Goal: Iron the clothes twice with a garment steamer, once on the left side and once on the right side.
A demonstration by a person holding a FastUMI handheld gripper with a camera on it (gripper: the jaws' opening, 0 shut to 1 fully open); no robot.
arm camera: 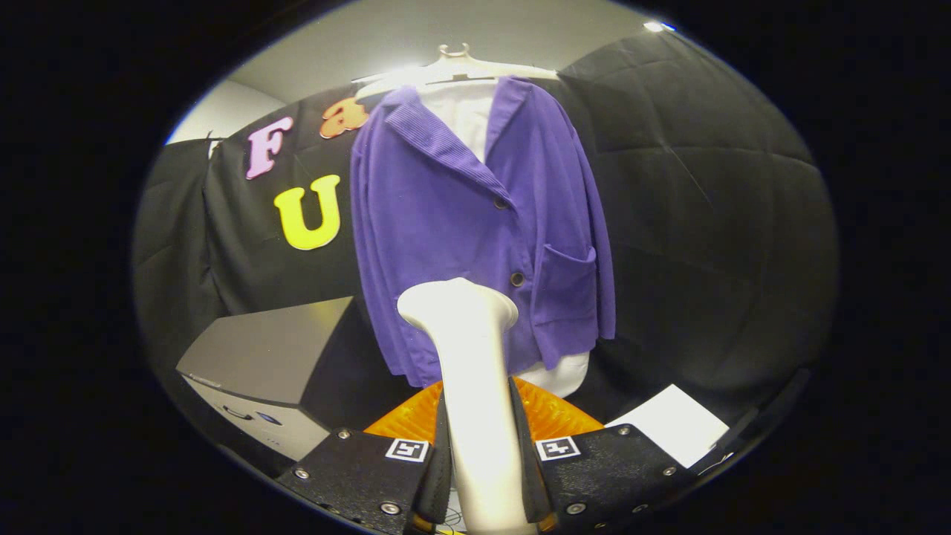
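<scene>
A purple corduroy jacket (461,223) hangs on a pale hanger (453,67) over a white shirt, straight ahead of the fingers. My gripper (481,461) is shut on the white garment steamer (472,371), both black fingers pressing its handle from either side. The steamer stands upright between the fingers, and its head (457,305) sits just in front of the jacket's lower left panel, below the buttons. I cannot tell whether the head touches the fabric.
A grey box (267,357) stands to the left of the jacket, on a pale cabinet. A white sheet (676,423) lies to the lower right. An orange ribbed object (550,416) sits behind the fingers, under the jacket's hem.
</scene>
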